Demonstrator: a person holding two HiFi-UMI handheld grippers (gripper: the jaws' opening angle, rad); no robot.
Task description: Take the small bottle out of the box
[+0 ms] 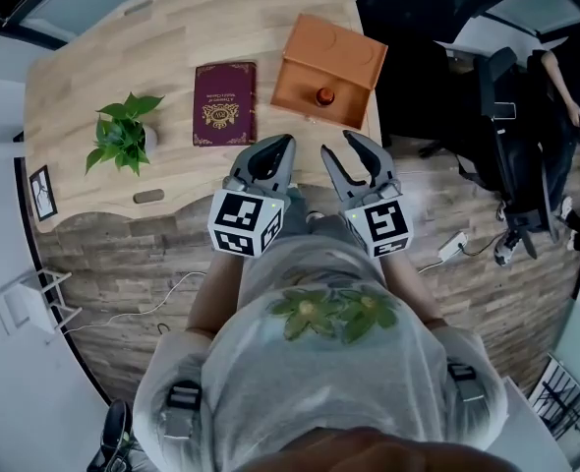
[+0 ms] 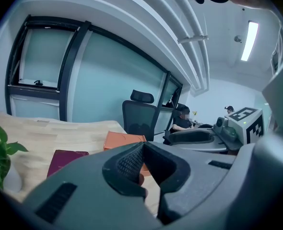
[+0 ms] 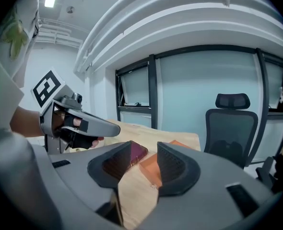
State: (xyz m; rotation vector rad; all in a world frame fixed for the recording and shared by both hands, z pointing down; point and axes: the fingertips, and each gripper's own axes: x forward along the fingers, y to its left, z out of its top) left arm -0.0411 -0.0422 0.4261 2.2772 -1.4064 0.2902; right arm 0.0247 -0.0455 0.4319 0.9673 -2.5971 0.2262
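The small bottle (image 1: 324, 96) stands upright inside the open orange box (image 1: 354, 52), at the right end of the wooden surface (image 1: 93, 77). It looks light, rigid and smooth, so it could easily tip or slip. I'd pinch it across the body, just under its top.

By my count there is one bottle, one box, one maroon book (image 1: 224, 103) and one potted plant (image 1: 123, 131).

The right gripper (image 1: 335, 143) has its jaws spread with nothing between them. The left gripper (image 1: 282, 144) has its jaws pressed together, empty. Both are short of the box.
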